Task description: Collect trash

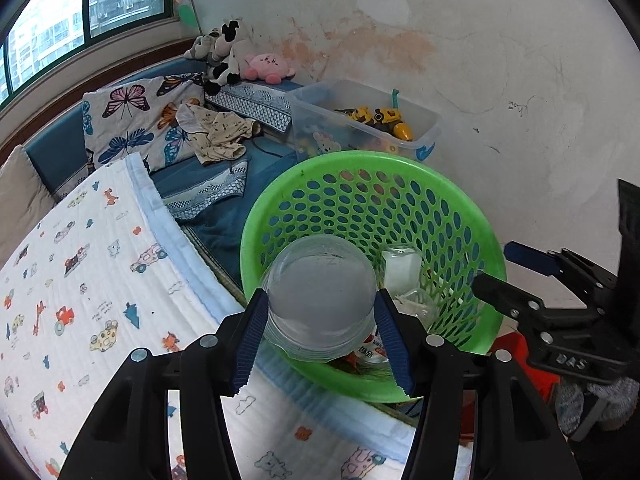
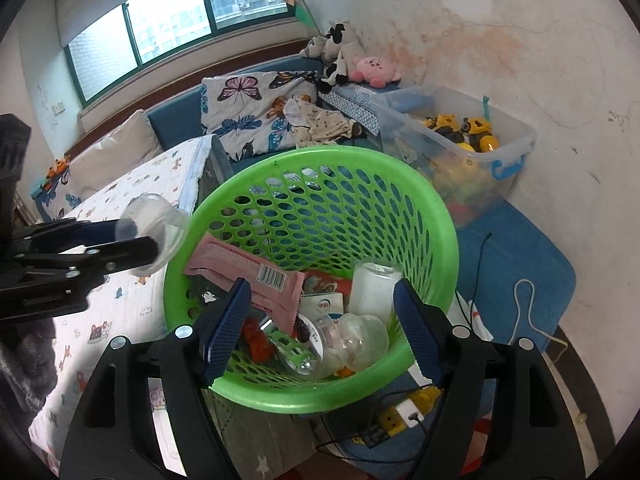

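The left tool pinches a clear round plastic cup, one blue ribbed pad on each side of its wall. The cup hangs at the near-left rim of the green perforated plastic basket, partly over the opening. This looks like the drop-off step: the next move calls for carrying the cup further over the basket and spreading the jaws so it falls in among the trash.

The right tool is spread with nothing between its pads, poised over the near side of the basket. Below it inside lie a pink foil wrapper, a white plastic bottle and a crumpled clear bottle. The basket stands beside a bed with a white printed quilt.
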